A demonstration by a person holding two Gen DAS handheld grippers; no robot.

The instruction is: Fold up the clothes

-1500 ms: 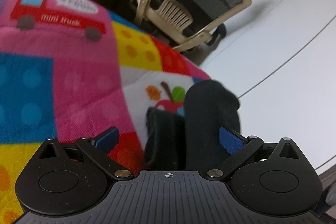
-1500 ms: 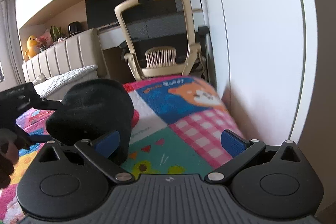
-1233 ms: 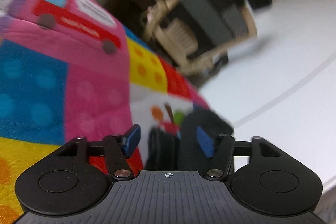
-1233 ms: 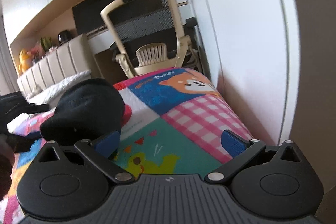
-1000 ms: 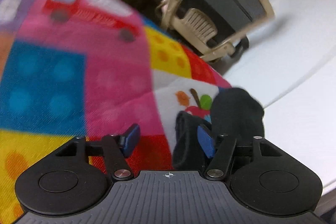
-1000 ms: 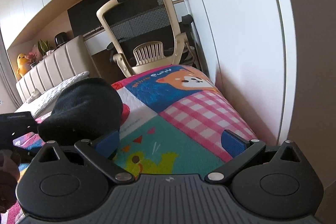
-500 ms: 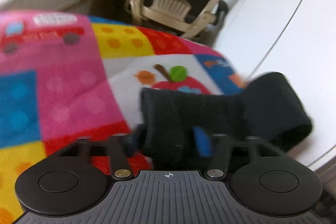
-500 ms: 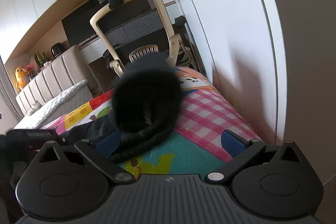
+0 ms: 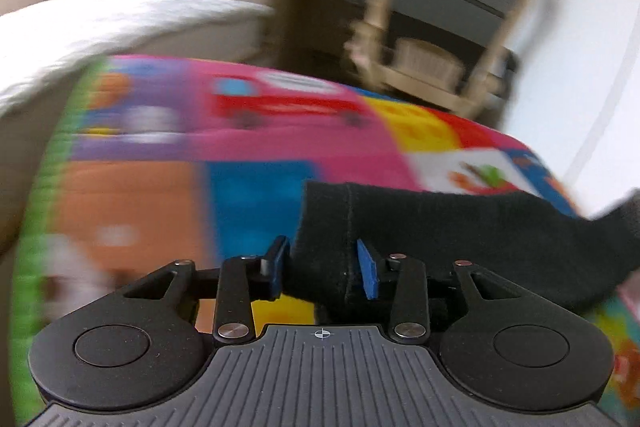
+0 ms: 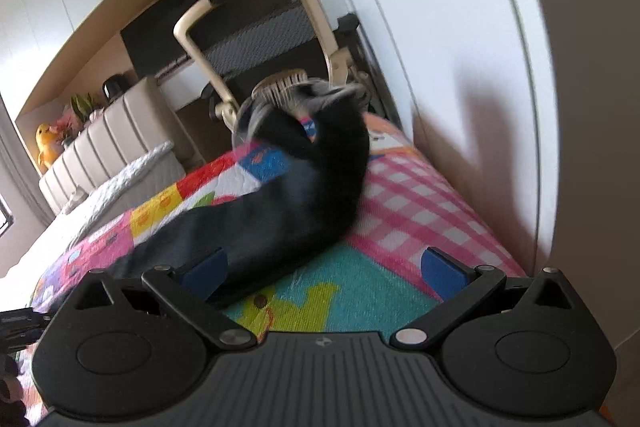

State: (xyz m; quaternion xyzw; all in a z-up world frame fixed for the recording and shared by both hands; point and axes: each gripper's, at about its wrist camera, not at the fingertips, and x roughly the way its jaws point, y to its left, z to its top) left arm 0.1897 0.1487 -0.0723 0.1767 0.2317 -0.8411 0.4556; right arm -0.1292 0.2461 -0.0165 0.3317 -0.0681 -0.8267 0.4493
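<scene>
A black sock (image 9: 460,235) lies stretched to the right over the colourful patchwork quilt (image 9: 256,147). My left gripper (image 9: 323,267) is shut on the sock's cuff end, its blue pads pressing the fabric from both sides. In the right wrist view the same sock (image 10: 288,203) runs from lower left up to a blurred, curling toe end above the pink checked patch. My right gripper (image 10: 324,273) is open and empty, its left pad beside the sock, over the turquoise patch of the quilt (image 10: 360,291).
A beige office chair (image 10: 256,39) stands beyond the quilt's far end by a dark desk. A white wall (image 10: 460,67) runs close along the right side. A white bed with a padded headboard (image 10: 100,147) lies to the left.
My left gripper closed on the sock's cuff and pulled left and back. The bunched sock has been drawn out long, its toe end flicking over. My right gripper stayed open.
</scene>
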